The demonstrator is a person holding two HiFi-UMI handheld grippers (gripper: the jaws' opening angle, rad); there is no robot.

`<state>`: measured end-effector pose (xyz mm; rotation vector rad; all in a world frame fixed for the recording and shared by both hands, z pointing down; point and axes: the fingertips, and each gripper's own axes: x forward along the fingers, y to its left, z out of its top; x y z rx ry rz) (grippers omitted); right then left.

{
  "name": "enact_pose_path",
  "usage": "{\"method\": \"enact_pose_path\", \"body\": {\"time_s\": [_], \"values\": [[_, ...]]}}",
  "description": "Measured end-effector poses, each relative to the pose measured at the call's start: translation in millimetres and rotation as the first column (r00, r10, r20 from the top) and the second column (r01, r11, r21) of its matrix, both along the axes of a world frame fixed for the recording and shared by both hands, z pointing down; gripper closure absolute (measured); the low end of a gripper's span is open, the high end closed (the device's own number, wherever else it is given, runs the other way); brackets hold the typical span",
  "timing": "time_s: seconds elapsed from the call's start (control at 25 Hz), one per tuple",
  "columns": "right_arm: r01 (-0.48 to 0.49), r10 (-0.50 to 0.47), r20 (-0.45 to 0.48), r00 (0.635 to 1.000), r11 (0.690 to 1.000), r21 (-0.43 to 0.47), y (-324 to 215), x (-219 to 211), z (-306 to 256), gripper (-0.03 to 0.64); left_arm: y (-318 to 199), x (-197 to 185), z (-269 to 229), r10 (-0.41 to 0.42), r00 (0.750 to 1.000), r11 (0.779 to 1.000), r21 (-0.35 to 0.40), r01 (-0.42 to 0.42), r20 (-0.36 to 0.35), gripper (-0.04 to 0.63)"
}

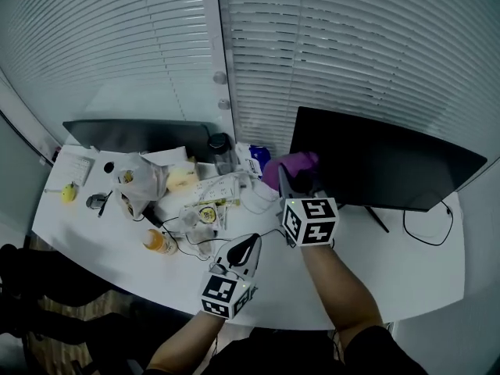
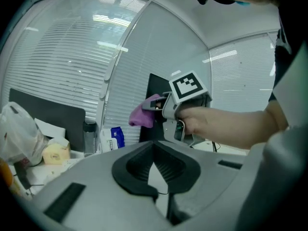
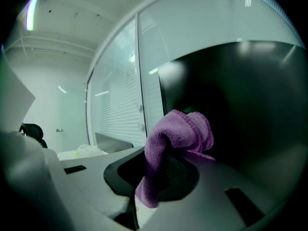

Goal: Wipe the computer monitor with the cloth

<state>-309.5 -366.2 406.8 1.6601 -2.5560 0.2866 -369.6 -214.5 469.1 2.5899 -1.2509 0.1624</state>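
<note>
A white desk curves under the person, backed on its far side by closed window blinds and a glass partition. Two dark screens stand on it: the computer monitor at the right and a second monitor well apart at the left.

The right gripper is clamped on a purple cloth, which bunches up over its jaws and hangs down between them. The cloth sits at the monitor's left edge, against the upper part of the dark panel or just short of it; I cannot tell which.

The left gripper hangs lower, over the desk's near part, jaws closed together with nothing between them.

Clutter fills the middle of the desk, just left of the cloth: a blue-and-white pack, a dark-capped bottle, a plastic bag, loose papers and an orange bottle.

To the right the desk lies bare under the monitor, apart from its stand leg and a looped black cable. The screen's full width stretches rightward, unobstructed.
</note>
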Motion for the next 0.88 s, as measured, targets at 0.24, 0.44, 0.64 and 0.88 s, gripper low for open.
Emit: {"method": "enact_pose_path", "body": {"time_s": [0.24,0.44,0.64,0.88], "values": [[-0.004,0.004,-0.001,1.000,0.995,0.095,-3,2,-66,0.555,-13,10,-34,0.028,0.999,0.998,0.060,-0.027,-0.016,0.591],[-0.015,0.015,0.006,1.000,0.988,0.151,-2,10,-108,0.557,-15,16,-57,0.050,0.999,0.993,0.104,-0.047,-0.021,0.592],[-0.021,0.023,-0.008,1.000,0.978,0.208,5,16,-137,0.556,-11,23,-71,0.066,0.998,0.988,0.144,-0.063,-0.020,0.592],[-0.028,0.034,-0.020,0.999,0.968,0.250,16,23,-160,0.557,-7,30,-85,0.082,0.996,0.982,0.175,-0.077,-0.018,0.591]]}}
